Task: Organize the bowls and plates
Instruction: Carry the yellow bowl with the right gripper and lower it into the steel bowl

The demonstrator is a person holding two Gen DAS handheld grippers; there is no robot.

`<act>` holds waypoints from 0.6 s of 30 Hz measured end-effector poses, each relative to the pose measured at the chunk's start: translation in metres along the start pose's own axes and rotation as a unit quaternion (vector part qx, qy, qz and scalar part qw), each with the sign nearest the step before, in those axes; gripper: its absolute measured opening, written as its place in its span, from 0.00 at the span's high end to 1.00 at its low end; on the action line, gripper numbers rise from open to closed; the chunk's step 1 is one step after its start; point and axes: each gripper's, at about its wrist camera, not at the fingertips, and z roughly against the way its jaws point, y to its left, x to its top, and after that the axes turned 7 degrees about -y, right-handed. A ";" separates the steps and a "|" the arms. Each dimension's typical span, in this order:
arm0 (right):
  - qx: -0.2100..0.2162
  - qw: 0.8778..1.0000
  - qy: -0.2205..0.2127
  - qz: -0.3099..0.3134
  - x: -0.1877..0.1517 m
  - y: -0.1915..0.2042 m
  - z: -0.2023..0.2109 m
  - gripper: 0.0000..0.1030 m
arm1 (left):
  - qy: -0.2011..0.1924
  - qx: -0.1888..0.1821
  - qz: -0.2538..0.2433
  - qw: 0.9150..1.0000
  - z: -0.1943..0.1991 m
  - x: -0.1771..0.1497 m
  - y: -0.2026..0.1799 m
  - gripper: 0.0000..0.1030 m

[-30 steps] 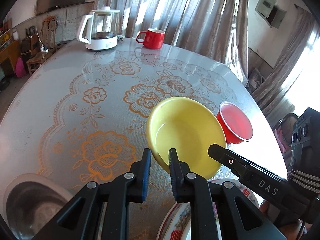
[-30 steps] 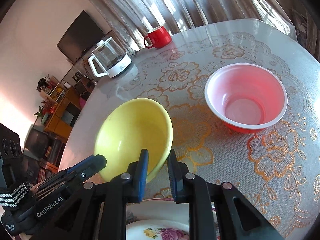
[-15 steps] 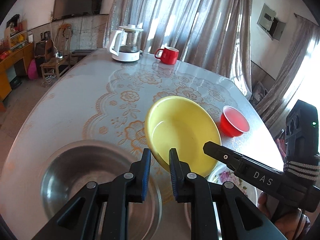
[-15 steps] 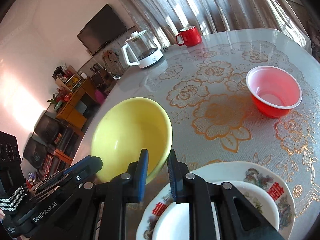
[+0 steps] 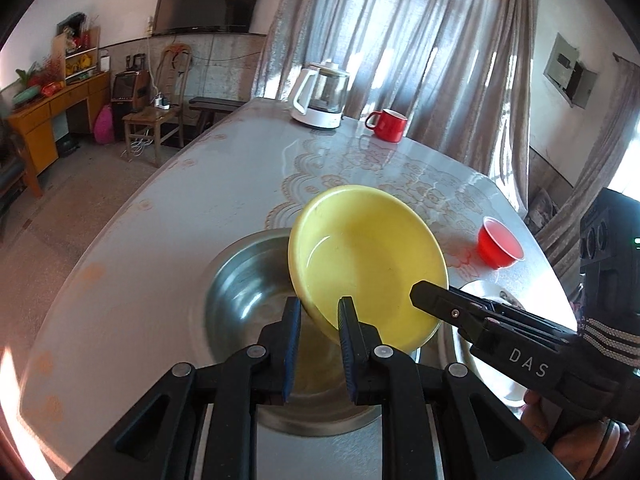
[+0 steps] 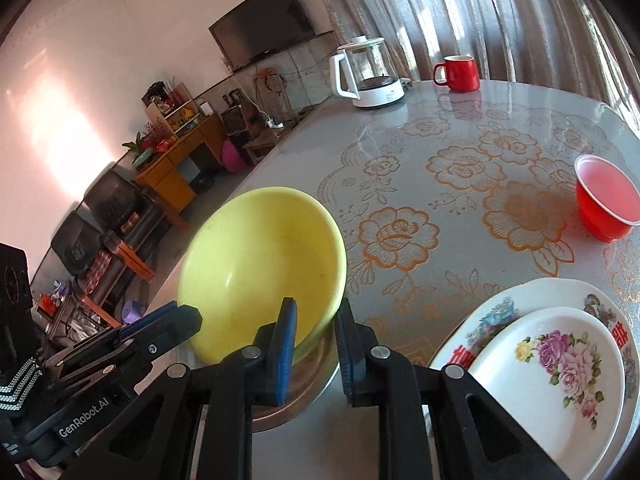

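Since 1 s ago both grippers have carried the yellow bowl (image 5: 366,260) up and leftward, off the floral cloth; it now hangs tilted above the steel basin (image 5: 244,284). Left gripper (image 5: 316,320) and right gripper (image 6: 316,320) each pinch opposite near rims, jaws clamped on it. Basin lies directly below and slightly left, so lowering looks like the next move. Right wrist view alone shows the stacked floral plates (image 6: 560,364) near right w/ the red bowl (image 6: 606,204) beyond; left wrist view shows the basin interior.
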 end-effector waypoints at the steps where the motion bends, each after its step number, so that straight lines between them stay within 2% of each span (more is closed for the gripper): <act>1: 0.000 1.000 0.000 0.006 -0.002 0.005 -0.001 0.82 | 0.002 0.003 0.003 1.000 0.000 -0.003 0.005 0.82; 7: 0.004 1.000 0.011 0.028 -0.013 0.025 -0.008 0.82 | 0.014 0.014 0.022 1.000 0.004 -0.015 0.026 0.82; 18: -0.007 0.999 0.018 0.051 -0.022 0.037 -0.014 0.82 | 0.027 0.023 0.023 0.999 -0.010 -0.019 0.033 0.82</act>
